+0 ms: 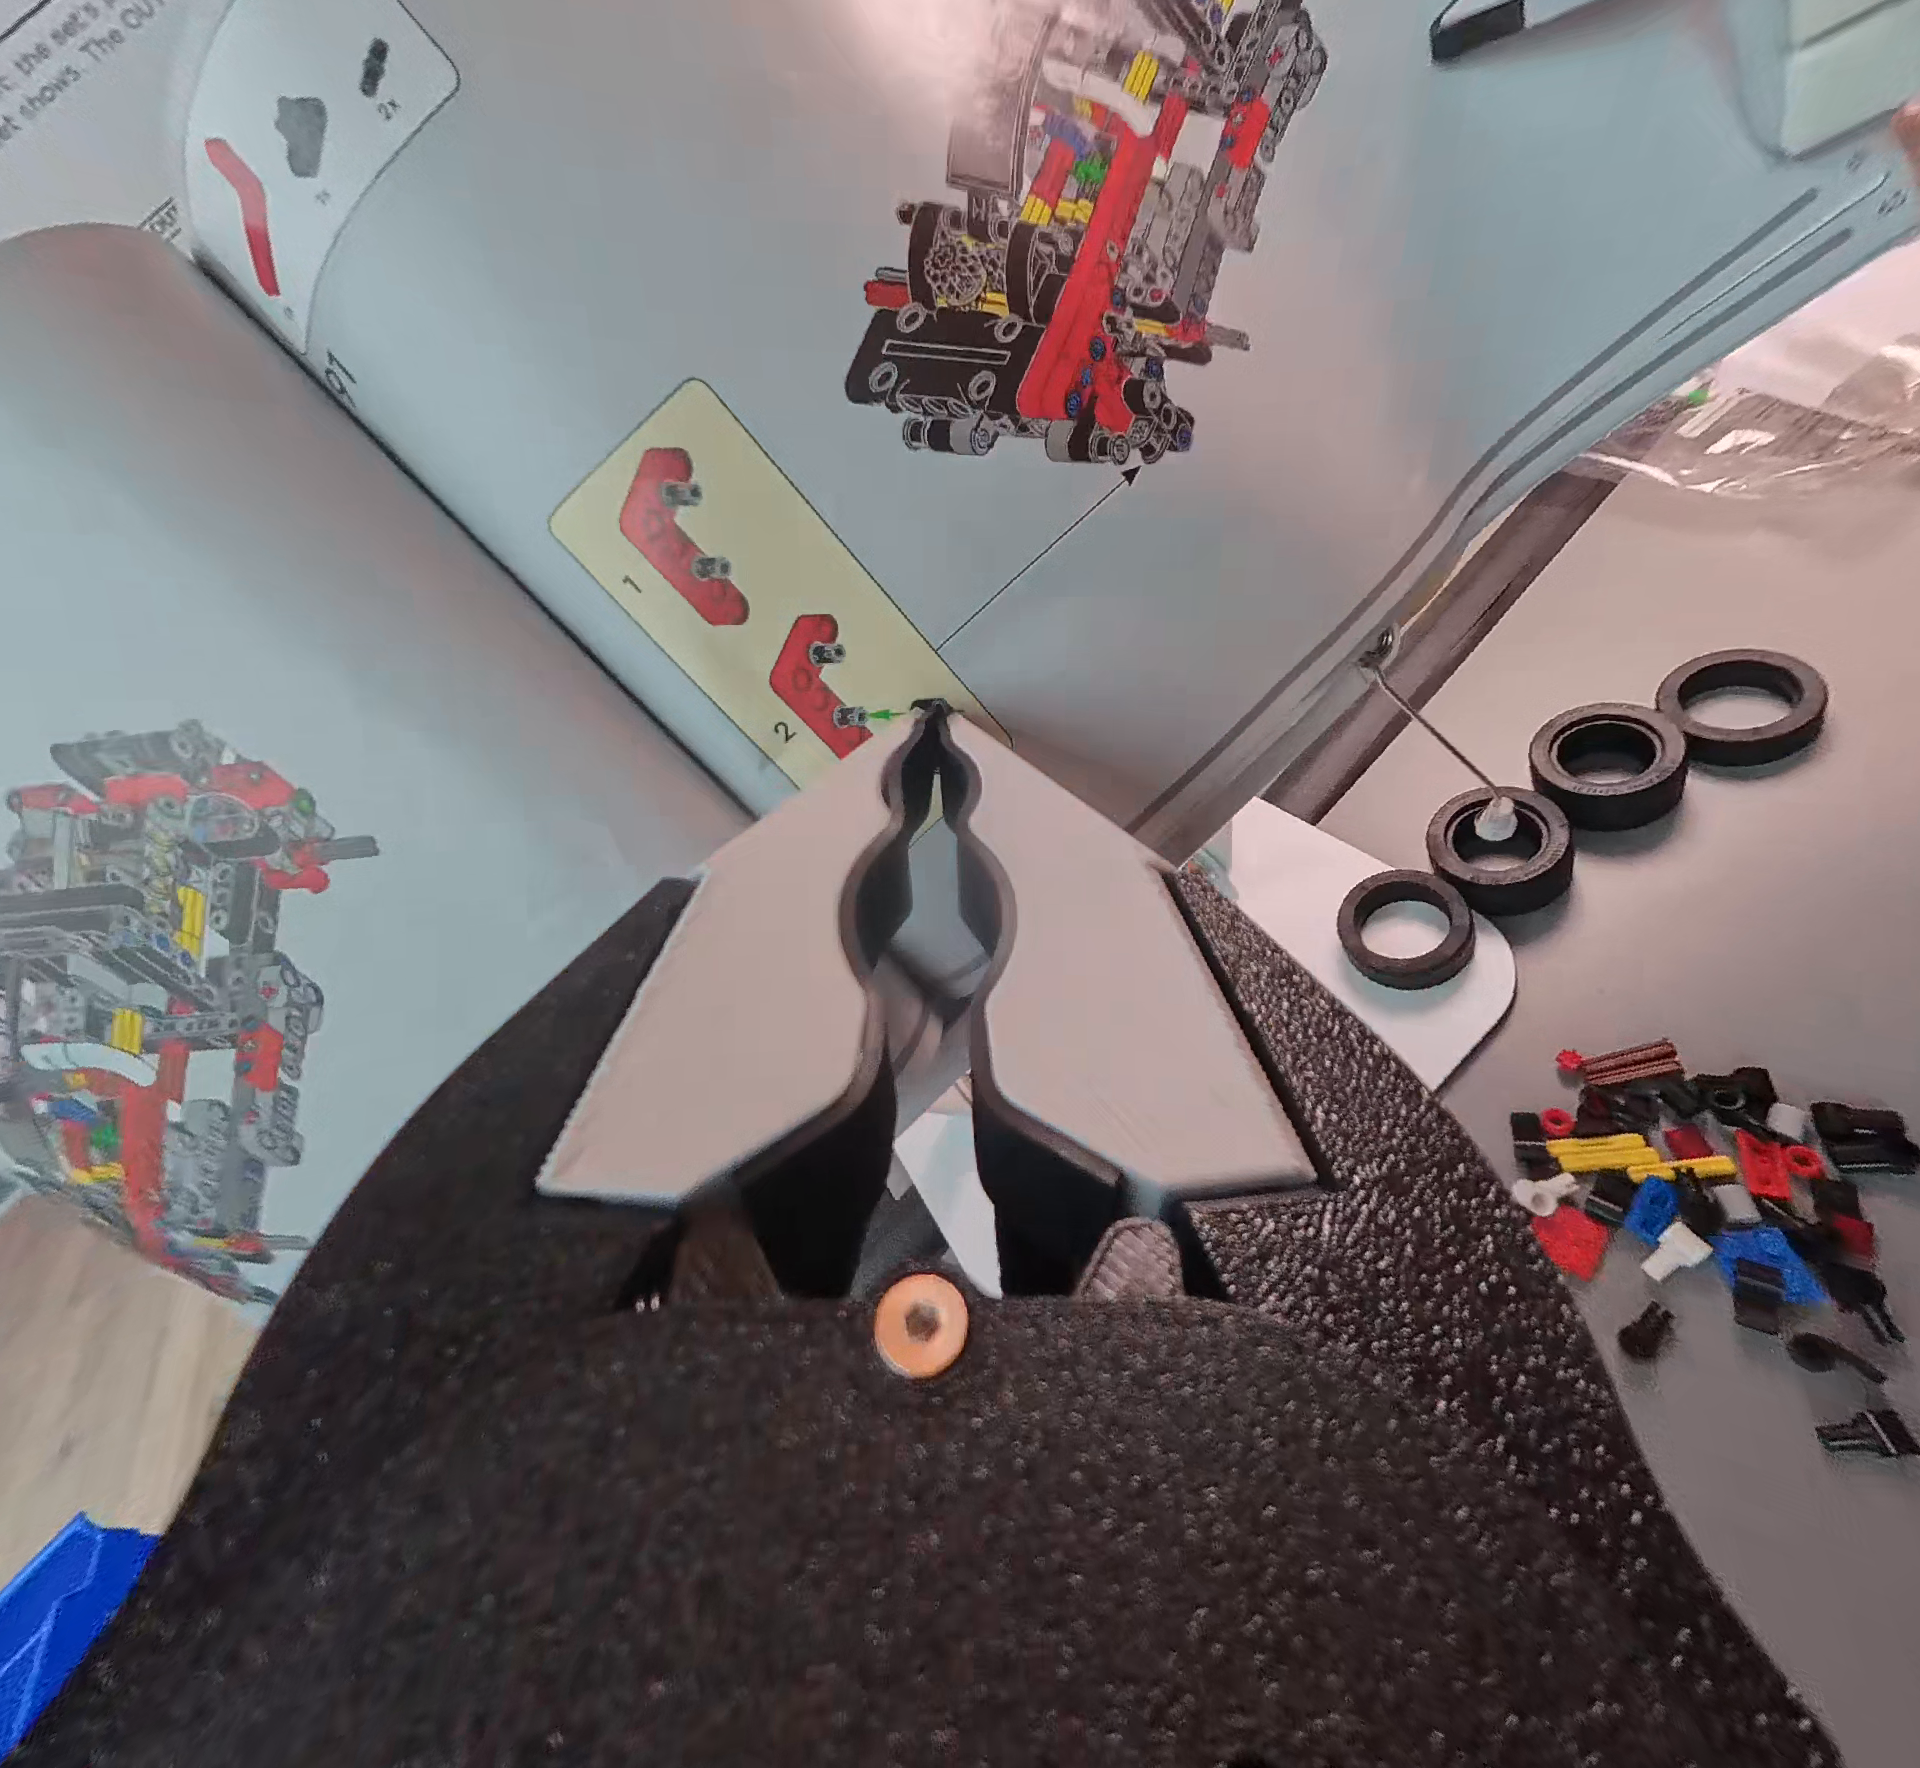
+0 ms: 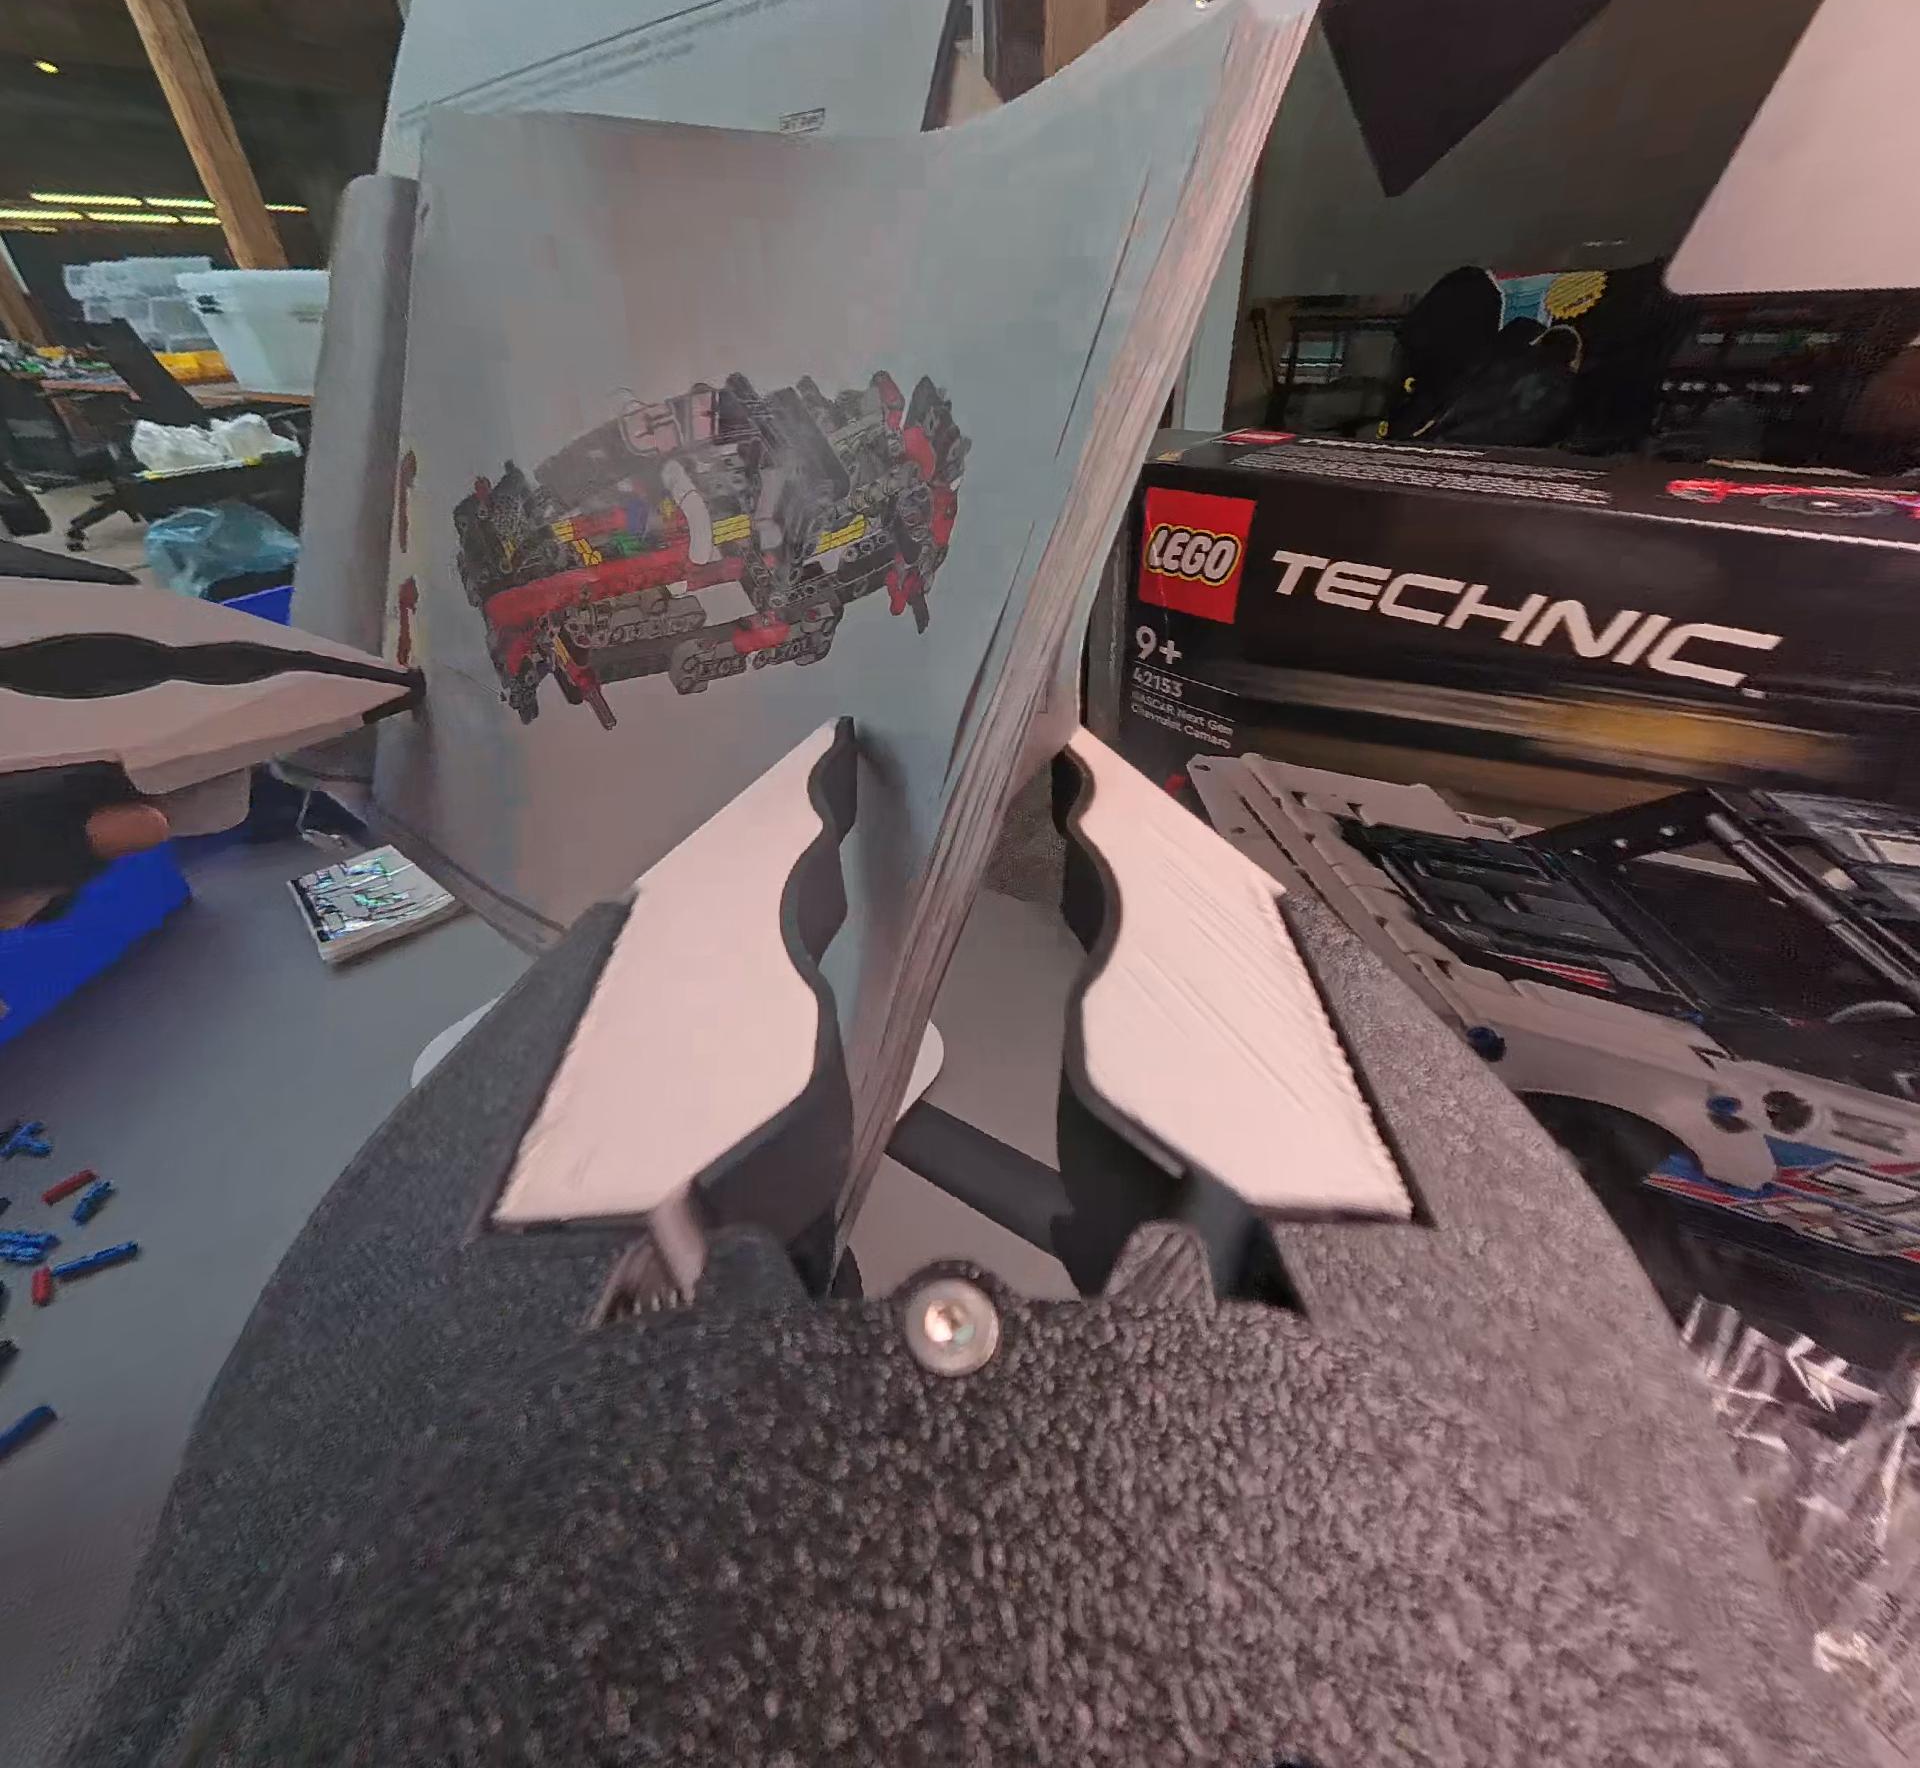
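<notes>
Your left gripper (image 1: 938, 716) is clenched, its tips meeting against an open page of the pale blue-grey printed instruction booklet (image 1: 582, 284); whether it pinches anything there you cannot tell from the left wrist view. From the right wrist view, that same left gripper (image 2: 400, 679) presses its closed tips on the booklet's (image 2: 665, 284) left edge.

Your right gripper (image 2: 951, 762) stands released, jaws apart, with a lifted sheaf of the booklet's pages (image 2: 1091, 430) standing upright between them, leaning near the left finger (image 2: 717, 970).

To the booklet's right on the grey surface (image 1: 1662, 575), four black rubber tyre rings (image 1: 1605, 768) lie in a diagonal row, one with a small white piece inside it. Below them is a loose heap of small black, red, blue and yellow plastic building pieces (image 1: 1704, 1188).

Right of the booklet in the right wrist view sits a black cardboard toy box (image 2: 1538, 606), and before it a partly built white model car (image 2: 1621, 970). A blue plastic bin (image 2: 73, 929) rests left of the booklet.
</notes>
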Demonstrator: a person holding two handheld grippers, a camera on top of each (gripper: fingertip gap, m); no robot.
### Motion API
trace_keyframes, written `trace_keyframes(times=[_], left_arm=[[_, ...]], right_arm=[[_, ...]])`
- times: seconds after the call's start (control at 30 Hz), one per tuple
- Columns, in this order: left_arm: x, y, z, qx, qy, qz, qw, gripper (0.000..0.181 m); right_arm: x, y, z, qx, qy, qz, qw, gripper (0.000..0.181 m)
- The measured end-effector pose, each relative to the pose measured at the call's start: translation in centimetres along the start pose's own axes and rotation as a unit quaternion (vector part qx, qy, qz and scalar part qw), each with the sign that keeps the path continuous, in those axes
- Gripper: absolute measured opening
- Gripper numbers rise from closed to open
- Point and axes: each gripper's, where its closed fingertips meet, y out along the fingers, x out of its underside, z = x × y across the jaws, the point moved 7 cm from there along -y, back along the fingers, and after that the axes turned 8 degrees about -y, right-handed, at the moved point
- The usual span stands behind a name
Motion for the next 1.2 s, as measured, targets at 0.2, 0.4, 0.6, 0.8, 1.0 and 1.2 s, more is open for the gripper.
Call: trace_keyframes(times=[0.2, 0.4, 0.6, 0.8, 1.0, 1.2], left_arm=[[0.1, 1.3, 0.5, -0.030, 0.047, -0.017, 0.998, 0.000], [0.4, 1.4, 0.7, -0.040, 0.080, -0.001, 0.996, 0.000], [0.4, 1.6, 1.0, -0.063, 0.110, -0.007, 0.992, 0.000], [0.3, 2.2, 1.5, -0.098, 0.183, -0.043, 0.977, 0.000], [0.3, 2.5, 1.7, -0.110, 0.210, -0.058, 0.970, 0.000], [0.4, 2.4, 1.3, -0.107, 0.188, -0.052, 0.975, 0.000]], right_arm=[[-0.9, -3.9, 1.0, 0.150, -0.035, 0.005, 0.988, 0.040], [-0.2, -5.6, -4.5, 0.114, -0.133, -0.015, 0.984, 0.026], [6.7, -1.3, -12.3, 0.023, -0.202, -0.119, 0.972, 0.026], [9.3, 2.3, -12.6, 0.094, -0.222, -0.154, 0.958, 0.000], [6.0, 0.3, -11.9, 0.163, -0.536, -0.205, 0.802, 0.001], [4.5, 0.3, -12.6, 0.073, -0.749, -0.221, 0.621, 0.000]])
